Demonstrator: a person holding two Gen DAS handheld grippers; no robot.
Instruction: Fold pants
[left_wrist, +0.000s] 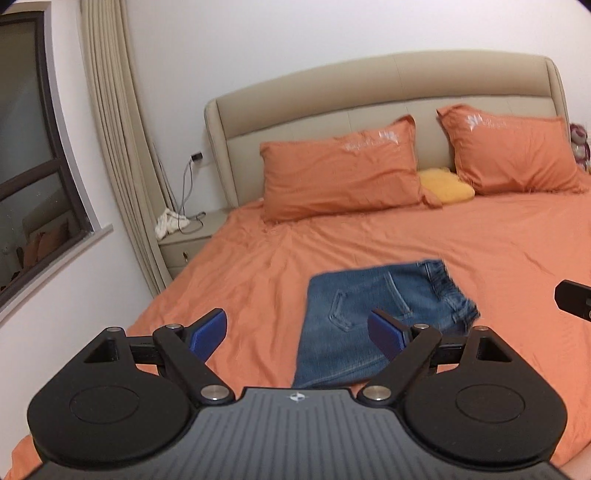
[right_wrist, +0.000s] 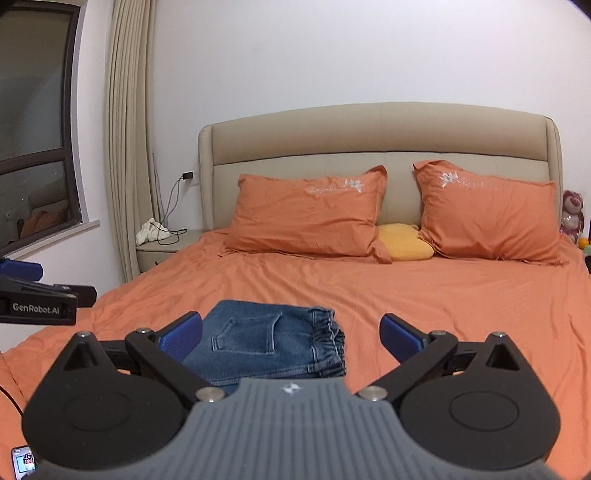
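The folded blue pants (right_wrist: 266, 343) lie flat on the orange bed (right_wrist: 443, 314), near its foot edge. In the right wrist view their elastic waistband points to 3 o'clock and the back pocket faces up; the long axis cannot be told. The left tool (left_wrist: 299, 334) and right tool (right_wrist: 291, 338) both stand wide open, holding nothing.

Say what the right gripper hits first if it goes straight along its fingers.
Probably the folded jeans or the orange bedsheet just right of them: the open right gripper points slightly down, jeans under its left half. Depth is unclear.
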